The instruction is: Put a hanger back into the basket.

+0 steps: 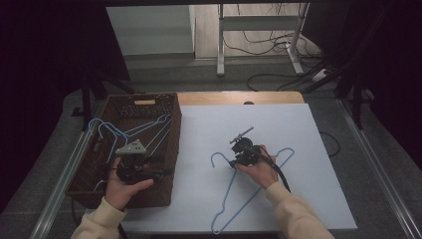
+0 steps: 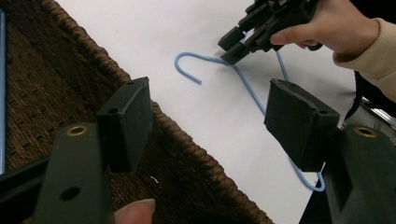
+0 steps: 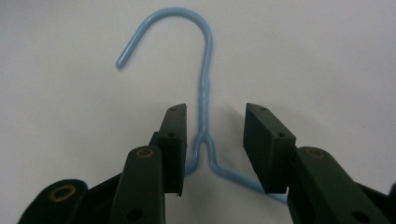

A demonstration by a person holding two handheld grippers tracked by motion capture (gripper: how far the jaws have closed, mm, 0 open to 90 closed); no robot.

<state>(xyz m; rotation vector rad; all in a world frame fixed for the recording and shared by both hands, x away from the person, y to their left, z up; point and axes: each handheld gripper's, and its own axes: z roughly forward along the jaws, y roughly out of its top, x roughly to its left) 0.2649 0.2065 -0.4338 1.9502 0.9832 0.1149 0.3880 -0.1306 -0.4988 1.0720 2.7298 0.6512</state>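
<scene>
The blue wire hanger [image 1: 234, 191] is lying flat on the white counter [image 1: 298, 149], lower centre of the high view. The right hand-held gripper [image 3: 212, 149] is straddling its neck, jaws parted, pads not pressing; its lower bar is being cut off there. The left hand-held gripper [image 2: 210, 126] is hanging wide and empty over the wicker basket [image 1: 164, 102], whose hangers are overlapping and hard to count.

One blue hanger [image 1: 239, 191] on the table, about three more hangers [image 1: 144, 130] in one wicker basket [image 1: 164, 184].
</scene>
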